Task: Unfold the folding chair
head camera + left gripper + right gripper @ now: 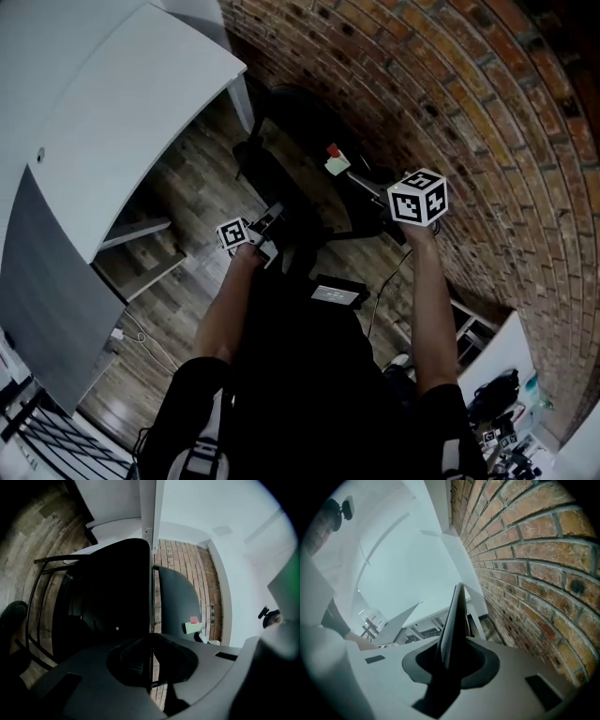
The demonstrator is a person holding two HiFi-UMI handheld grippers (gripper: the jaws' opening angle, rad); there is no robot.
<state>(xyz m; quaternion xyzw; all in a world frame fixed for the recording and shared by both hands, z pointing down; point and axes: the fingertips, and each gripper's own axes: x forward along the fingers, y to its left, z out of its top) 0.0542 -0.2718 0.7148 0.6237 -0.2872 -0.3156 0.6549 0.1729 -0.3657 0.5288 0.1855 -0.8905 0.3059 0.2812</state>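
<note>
Black folding chair (281,183) stood on the wood floor (187,178) by the brick wall (450,112), all thin panels. Right gripper (452,634) was clamped on a panel edge, left gripper (151,653) barely cracked open, empty.

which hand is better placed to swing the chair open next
Probably the left: the left gripper, jaws barely apart and empty, faces the chair's black panel, while the right gripper is clamped on a thin panel edge, steadying it.
</note>
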